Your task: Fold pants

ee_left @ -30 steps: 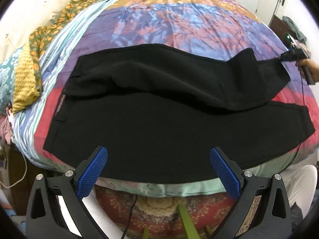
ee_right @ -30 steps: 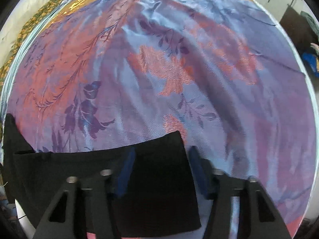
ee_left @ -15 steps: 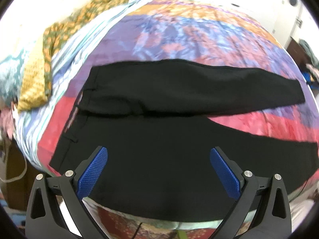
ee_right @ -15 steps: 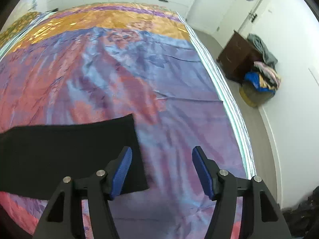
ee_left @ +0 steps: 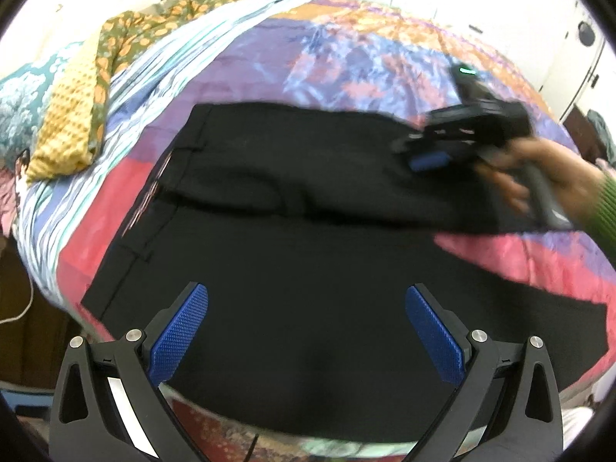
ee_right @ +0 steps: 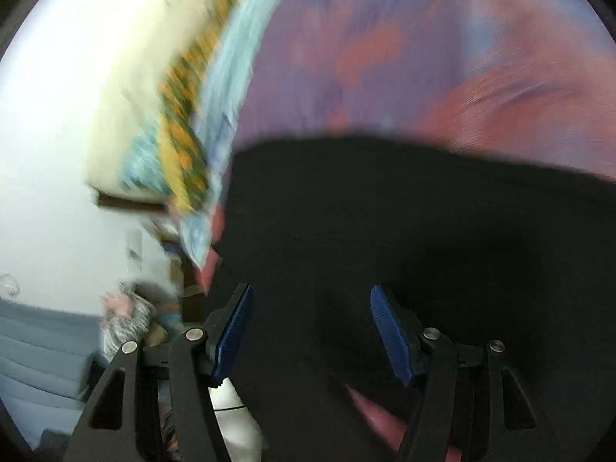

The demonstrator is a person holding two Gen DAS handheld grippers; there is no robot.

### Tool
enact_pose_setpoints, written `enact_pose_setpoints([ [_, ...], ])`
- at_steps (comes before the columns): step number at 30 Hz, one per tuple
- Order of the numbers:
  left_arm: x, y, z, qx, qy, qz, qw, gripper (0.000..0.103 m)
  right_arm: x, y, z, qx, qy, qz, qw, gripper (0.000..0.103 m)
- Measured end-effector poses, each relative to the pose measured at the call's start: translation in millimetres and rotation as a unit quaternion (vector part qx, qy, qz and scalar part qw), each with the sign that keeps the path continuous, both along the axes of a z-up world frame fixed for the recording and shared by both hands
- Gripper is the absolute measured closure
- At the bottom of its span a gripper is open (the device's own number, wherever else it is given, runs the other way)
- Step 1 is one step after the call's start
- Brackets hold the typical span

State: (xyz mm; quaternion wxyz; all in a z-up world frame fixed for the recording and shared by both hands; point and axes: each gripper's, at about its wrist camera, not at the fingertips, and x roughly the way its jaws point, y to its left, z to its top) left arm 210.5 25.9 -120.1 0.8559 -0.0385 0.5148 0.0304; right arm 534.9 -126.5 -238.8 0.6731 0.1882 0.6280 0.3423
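Black pants (ee_left: 308,269) spread flat across a bed, on a multicoloured floral bedspread (ee_left: 346,61) of purple, blue, orange and pink; waistband toward the left of the left wrist view, legs running off to the right, upper leg lying just above the lower one with a wedge of pink cover showing between them at the far right. Yellow and green patterned cloth (ee_left: 88,100) bunched at the bed's far left edge, well apart from the pants. Left tool (ee_left: 306,331) hanging over the near edge of the pants, jaws spread wide, blue pads clear of the fabric, nothing gripped. Right tool (ee_left: 427,161) over the upper leg, carried by a hand (ee_left: 550,177) with a green sleeve (ee_left: 608,208) at the wrist; badly blurred in both views. Jaws closing yet released, pads apart, only black cloth seen beyond them in the right wrist view (ee_right: 308,327); whether they touch the fabric cannot be told.
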Motion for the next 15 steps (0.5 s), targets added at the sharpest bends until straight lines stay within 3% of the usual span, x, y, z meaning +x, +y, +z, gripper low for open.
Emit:
enact_pose_setpoints([
  [1, -3.0, 1.1, -4.3, 0.001, 0.007, 0.000, 1.0000, 0.001, 16.1, -0.2, -9.0, -0.046, -0.029, -0.048, 0.997, 0.059],
  [2, -6.3, 2.1, -10.0, 0.001, 0.016, -0.003, 0.9999, 0.001, 27.8, -8.8, -9.1, -0.058, -0.047, -0.094, 0.993, 0.075],
  [3, -8.1, 3.5, -14.5, 0.002, 0.022, -0.005, 0.9997, 0.001, 36.5, -23.4, -3.9, -0.054, -0.067, -0.149, 0.985, 0.074],
  [4, -9.2, 4.9, -17.8, 0.004, 0.026, -0.007, 0.9996, 0.001, 41.4, -45.6, 8.2, -0.044, -0.090, -0.217, 0.971, 0.068],
  [5, -8.5, 6.1, -20.8, 0.007, 0.028, -0.008, 0.9995, 0.001, 40.8, -62.0, 17.8, -0.036, -0.103, -0.253, 0.961, 0.045],
  [6, -4.7, 7.4, -23.0, 0.007, 0.028, -0.008, 0.9996, 0.001, 37.0, -78.1, 28.2, -0.008, -0.113, -0.270, 0.956, 0.032],
  [8, 10.2, 8.0, -24.1, -0.005, 0.020, -0.008, 0.9998, 0.001, 18.8, -103.7, 47.1, 0.038, -0.127, -0.254, 0.958, 0.032],
  [10, 37.6, 2.5, -21.2, -0.027, -0.007, -0.013, 0.9995, 0.001, -1.6, -125.2, 56.4, 0.050, -0.121, -0.216, 0.968, 0.032],
  [13, 98.4, -21.0, -30.8, -0.056, -0.030, -0.044, 0.9970, 0.001, -41.6, -159.2, 39.5, 0.075, -0.056, -0.144, 0.985, 0.020],
  [15, 141.5, -36.0, -54.3, -0.038, -0.020, -0.057, 0.9974, 0.001, -55.4, -187.2, 17.6, 0.052, -0.018, -0.138, 0.989, 0.020],
])
